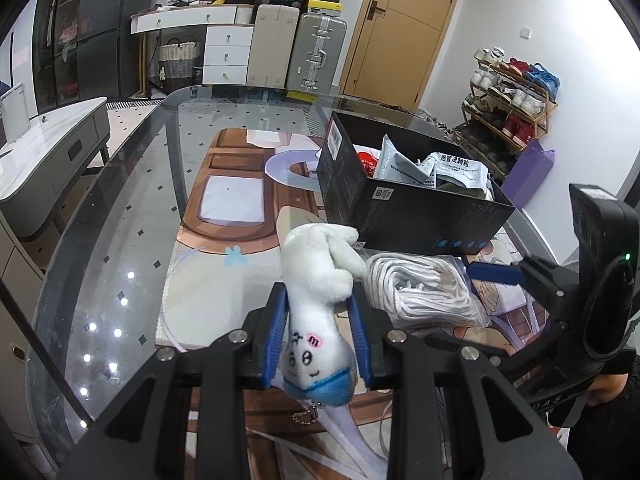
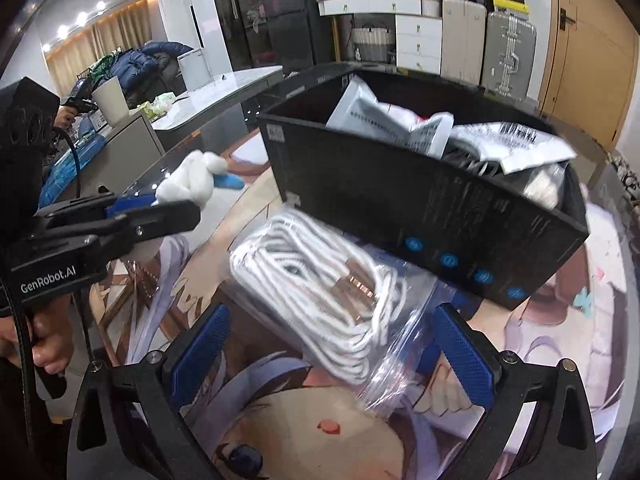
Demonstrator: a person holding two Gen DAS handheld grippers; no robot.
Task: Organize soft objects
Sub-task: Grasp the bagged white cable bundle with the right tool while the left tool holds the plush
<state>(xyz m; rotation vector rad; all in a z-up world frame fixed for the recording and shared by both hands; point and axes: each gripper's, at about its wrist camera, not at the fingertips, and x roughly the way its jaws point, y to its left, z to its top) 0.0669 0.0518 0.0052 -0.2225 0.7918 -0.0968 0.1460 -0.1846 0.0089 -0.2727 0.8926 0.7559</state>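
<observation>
Two soft things are still waiting outside the black box (image 1: 416, 216), so I am judging the sorting as partly done: pouches and packets are already filling the box, while the plush and the cord bag are not yet in it.

Through the left wrist camera, I am holding my left tool (image 1: 318, 334) clamped on the white plush toy (image 1: 320, 292), its blue ribbed pads squeezing the fuzzy body on both sides. The toy is hanging head toward me, with a stitched face, a blue fabric trim and a small bead chain dangling below. It is sitting just in front of the box's near wall, above the printed mat (image 1: 224, 208) on the glass table (image 1: 120, 216). The bag of white cord (image 1: 424, 292) is lying right beside the box, touching or nearly touching its front wall.

Through the right wrist camera, my right tool (image 2: 334, 350) is standing wide apart, its textured blue pads either side of the bag of white cord (image 2: 320, 304) and not pressing it. The bag is clear, crinkly plastic over loosely coiled, braided white cord, lying just below the box's (image 2: 432, 200) stiff, matte front wall. Beyond, to the box's left, my left tool (image 2: 120, 220) is gripping the plush toy (image 2: 194, 178).
</observation>
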